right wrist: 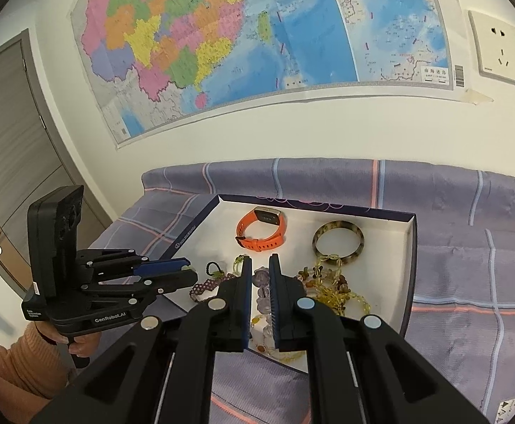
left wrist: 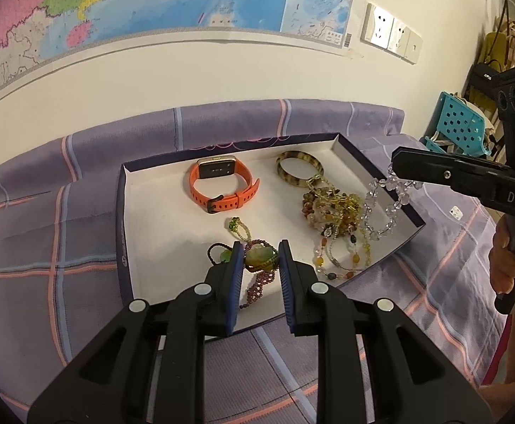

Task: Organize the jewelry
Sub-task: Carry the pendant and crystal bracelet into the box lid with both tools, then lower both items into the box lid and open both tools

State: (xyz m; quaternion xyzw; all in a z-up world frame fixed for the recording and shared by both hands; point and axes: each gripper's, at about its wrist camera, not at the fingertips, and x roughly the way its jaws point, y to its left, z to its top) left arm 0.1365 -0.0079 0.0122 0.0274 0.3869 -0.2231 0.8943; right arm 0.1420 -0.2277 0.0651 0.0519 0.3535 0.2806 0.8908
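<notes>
A shallow white-lined box (left wrist: 121,212) (right wrist: 411,265) lies on a purple plaid sheet. In it are an orange watch (left wrist: 222,183) (right wrist: 262,231), a mottled bangle (left wrist: 300,169) (right wrist: 338,240), a heap of amber bead strands (left wrist: 335,215) (right wrist: 331,289) and a small green bead ring (left wrist: 238,228). My left gripper (left wrist: 260,247) (right wrist: 188,270) is shut on a green pendant bracelet (left wrist: 257,256) whose purple beads (right wrist: 204,287) dangle over the box's near part. My right gripper (right wrist: 260,259) (left wrist: 393,168) is shut on a clear bead bracelet (left wrist: 366,208) (right wrist: 261,275) that hangs over the box's right side.
A map (right wrist: 257,35) and wall sockets (left wrist: 391,33) are on the wall behind the bed. A teal perforated stool (left wrist: 459,123) stands to the right. A grey door (right wrist: 10,141) is at the left. A hand (left wrist: 504,258) grips each tool's handle.
</notes>
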